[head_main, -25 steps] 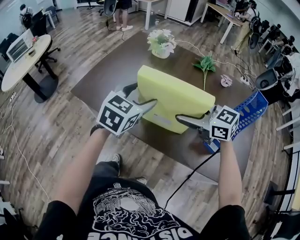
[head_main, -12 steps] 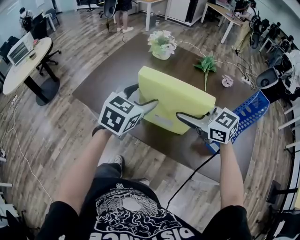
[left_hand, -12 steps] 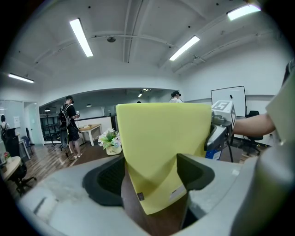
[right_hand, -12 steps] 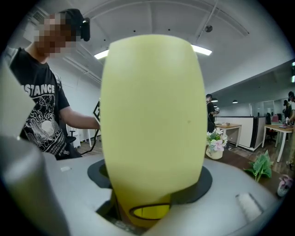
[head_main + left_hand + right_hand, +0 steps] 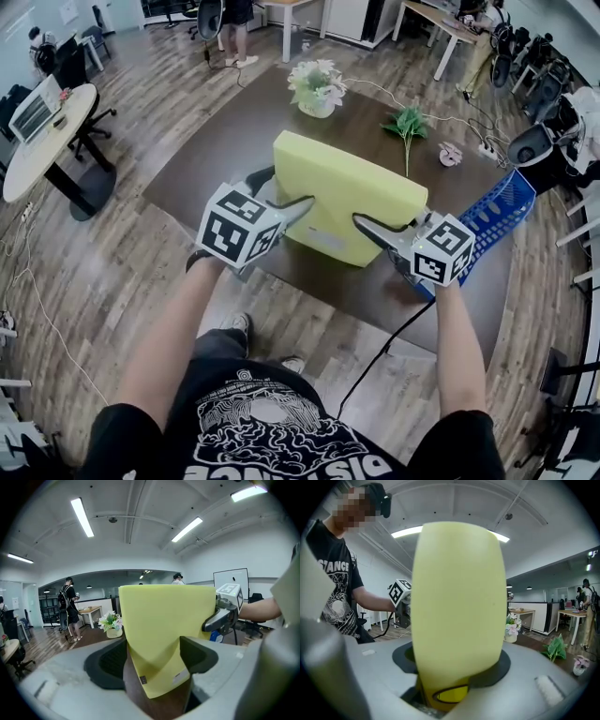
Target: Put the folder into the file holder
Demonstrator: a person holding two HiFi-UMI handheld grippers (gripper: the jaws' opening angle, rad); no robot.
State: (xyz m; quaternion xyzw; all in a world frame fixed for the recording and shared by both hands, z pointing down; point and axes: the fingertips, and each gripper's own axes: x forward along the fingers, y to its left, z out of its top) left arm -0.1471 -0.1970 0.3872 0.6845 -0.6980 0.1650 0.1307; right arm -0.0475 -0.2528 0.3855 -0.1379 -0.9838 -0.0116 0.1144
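Both forearms reach forward, level. The left gripper (image 5: pixel 281 190) clamps the near-left corner of one thick yellow folder (image 5: pixel 352 192). The right gripper (image 5: pixel 389 223) has just been closing its jaws and grips the folder's right end. The folder is over the brown table (image 5: pixel 216 150), beside one blue mesh file holder (image 5: pixel 492 220).

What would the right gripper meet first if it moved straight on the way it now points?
The yellow folder: it already stands between the jaws of the right gripper, which have just been closing. In this gripper's view, the folder hides whatever lies beyond it.
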